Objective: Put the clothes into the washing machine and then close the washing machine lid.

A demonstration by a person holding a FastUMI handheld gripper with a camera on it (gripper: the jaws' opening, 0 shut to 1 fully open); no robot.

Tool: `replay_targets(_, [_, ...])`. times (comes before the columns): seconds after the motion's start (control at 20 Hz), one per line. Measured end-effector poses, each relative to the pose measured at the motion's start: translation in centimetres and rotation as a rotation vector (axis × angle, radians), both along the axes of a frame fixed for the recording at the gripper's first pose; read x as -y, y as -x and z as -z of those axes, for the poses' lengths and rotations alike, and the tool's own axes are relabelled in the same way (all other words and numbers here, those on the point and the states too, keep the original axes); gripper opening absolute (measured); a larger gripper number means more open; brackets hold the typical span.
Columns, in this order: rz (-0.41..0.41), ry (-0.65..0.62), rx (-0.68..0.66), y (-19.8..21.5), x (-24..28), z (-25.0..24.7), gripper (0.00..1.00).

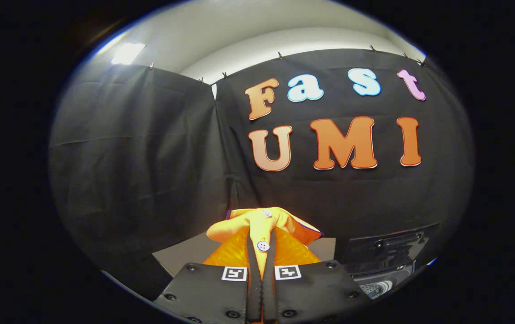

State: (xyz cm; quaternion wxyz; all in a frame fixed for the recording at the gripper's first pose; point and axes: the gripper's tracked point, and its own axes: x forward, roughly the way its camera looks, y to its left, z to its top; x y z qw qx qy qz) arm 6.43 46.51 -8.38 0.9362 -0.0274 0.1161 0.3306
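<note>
The fingers (261, 245) are clamped on a yellow garment (262, 222), held high; carry it over what may be the washer (386, 252), keeping grip firm

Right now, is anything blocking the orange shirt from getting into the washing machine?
Nothing visible blocks it. The gripper is shut on the orange shirt, held up, and the washing machine sits lower, beside it.
</note>
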Motion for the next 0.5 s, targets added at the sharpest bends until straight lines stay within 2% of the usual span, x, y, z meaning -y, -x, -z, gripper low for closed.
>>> replay_targets(0.3, [0.041, -0.034, 0.057, -2.0, 7.0, -4.3, 0.09])
replay_targets(0.5, [0.087, -0.023, 0.088, -5.5, 13.4, -5.6, 0.09])
